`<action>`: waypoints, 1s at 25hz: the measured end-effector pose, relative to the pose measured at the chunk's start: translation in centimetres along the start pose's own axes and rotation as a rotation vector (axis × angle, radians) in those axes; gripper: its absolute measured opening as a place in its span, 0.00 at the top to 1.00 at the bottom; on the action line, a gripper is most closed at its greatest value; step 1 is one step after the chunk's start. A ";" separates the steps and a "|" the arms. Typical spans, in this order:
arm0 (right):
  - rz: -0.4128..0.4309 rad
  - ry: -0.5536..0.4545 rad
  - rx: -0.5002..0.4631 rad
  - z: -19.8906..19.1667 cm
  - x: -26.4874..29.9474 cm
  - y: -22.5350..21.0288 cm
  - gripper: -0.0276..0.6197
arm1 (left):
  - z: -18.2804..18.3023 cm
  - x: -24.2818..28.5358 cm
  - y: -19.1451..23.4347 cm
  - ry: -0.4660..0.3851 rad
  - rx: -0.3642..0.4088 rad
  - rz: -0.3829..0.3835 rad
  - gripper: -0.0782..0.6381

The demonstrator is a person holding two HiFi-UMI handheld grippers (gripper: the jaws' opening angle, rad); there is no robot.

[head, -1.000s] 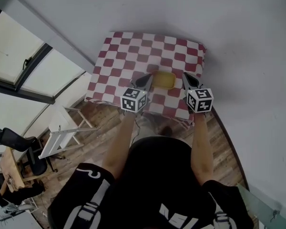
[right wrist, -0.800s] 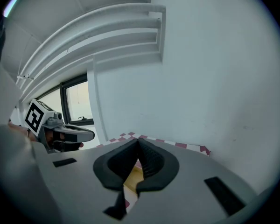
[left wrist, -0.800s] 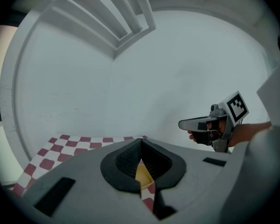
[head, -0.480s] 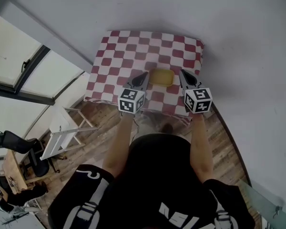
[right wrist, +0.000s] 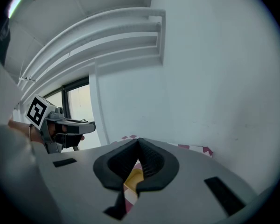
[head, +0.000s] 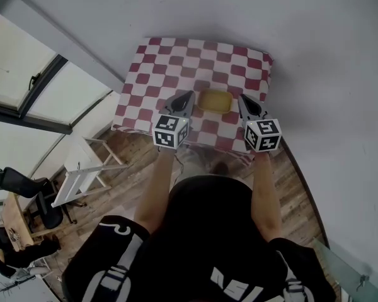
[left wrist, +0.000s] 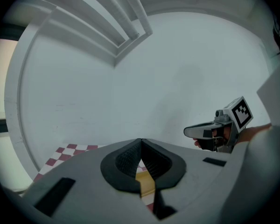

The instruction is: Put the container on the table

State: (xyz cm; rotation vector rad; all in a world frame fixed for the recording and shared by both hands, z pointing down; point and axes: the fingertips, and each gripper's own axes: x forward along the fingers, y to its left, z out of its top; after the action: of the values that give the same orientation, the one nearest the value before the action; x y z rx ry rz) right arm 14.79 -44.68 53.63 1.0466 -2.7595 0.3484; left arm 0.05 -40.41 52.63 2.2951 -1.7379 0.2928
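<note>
Sitting on red-white checkered table (head: 170,61): plain yellow container (head: 214,101).

Head view looks steeply down; both gripper views face the wall (left wrist: 177,73), sharing the table (head: 176,61).

Checkered table (head: 176,61), yellow container (head: 214,101) on it

The container (head: 214,101) is occupying the gap between the left gripper (head: 188,96) and the right gripper (head: 244,99); the checkered table (head: 170,61) is lying open behind it. The white wall (head: 252,11) is closing off the table's far and right edges.
</note>
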 end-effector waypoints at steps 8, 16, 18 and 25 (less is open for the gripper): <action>0.015 0.014 -0.006 -0.3 0.5 1.0 0.94 | -0.2 -0.4 0.4 0.010 -0.005 -0.005 0.85; 0.012 0.023 -0.007 -0.8 0.4 1.2 0.94 | -0.4 -0.6 0.5 0.005 -0.006 0.002 0.85; 0.010 0.026 -0.006 -1.1 0.3 1.4 0.94 | -0.5 -0.6 0.4 0.005 -0.007 0.001 0.85; 0.001 0.036 0.000 -1.8 0.1 1.4 0.94 | -0.8 -0.8 0.3 0.011 -0.007 -0.005 0.86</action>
State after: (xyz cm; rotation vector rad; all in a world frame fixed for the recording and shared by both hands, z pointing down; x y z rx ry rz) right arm 13.92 -43.21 55.16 1.0284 -2.7285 0.3634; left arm -0.46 -39.52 53.19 2.2881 -1.7249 0.2970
